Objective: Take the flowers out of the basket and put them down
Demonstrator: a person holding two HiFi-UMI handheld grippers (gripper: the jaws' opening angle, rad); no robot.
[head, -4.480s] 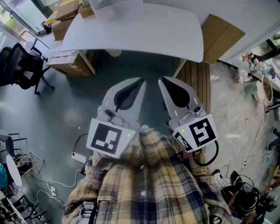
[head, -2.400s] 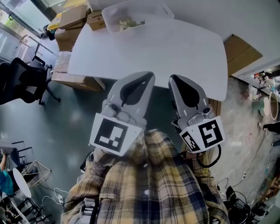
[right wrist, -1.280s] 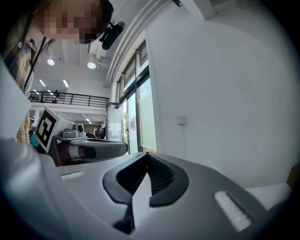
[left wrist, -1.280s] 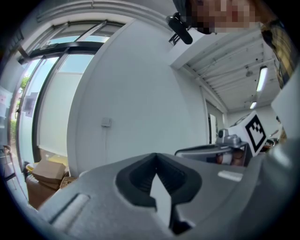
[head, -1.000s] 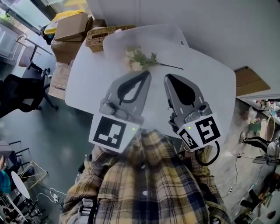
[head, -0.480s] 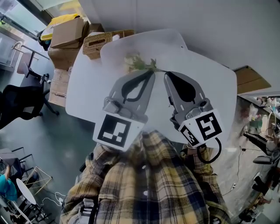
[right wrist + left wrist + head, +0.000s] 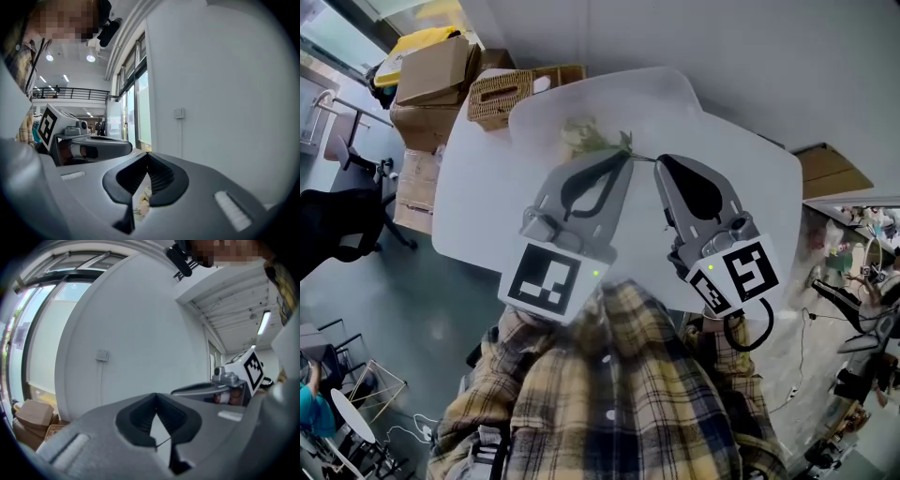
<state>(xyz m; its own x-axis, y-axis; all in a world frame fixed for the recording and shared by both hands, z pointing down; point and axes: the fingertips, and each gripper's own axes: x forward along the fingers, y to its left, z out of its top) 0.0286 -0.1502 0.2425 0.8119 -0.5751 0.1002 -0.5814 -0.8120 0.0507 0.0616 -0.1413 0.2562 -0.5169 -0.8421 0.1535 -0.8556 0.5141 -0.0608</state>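
Note:
A spray of pale flowers lies on the white table near its far edge, its thin stem running right. A wicker basket sits at the table's far left corner, apart from the flowers. My left gripper hovers just short of the flowers with its jaws meeting at the tip, nothing between them. My right gripper is beside it, near the stem end, also shut and empty. Through the gap behind its tip the flowers show.
Cardboard boxes are stacked left of the table, and a black office chair stands further left. A brown board lies right of the table. A white wall rises close behind the table.
Both grippers have moved forward together over the table, and their tips now reach the flowers and stem. Jaws stayed shut.

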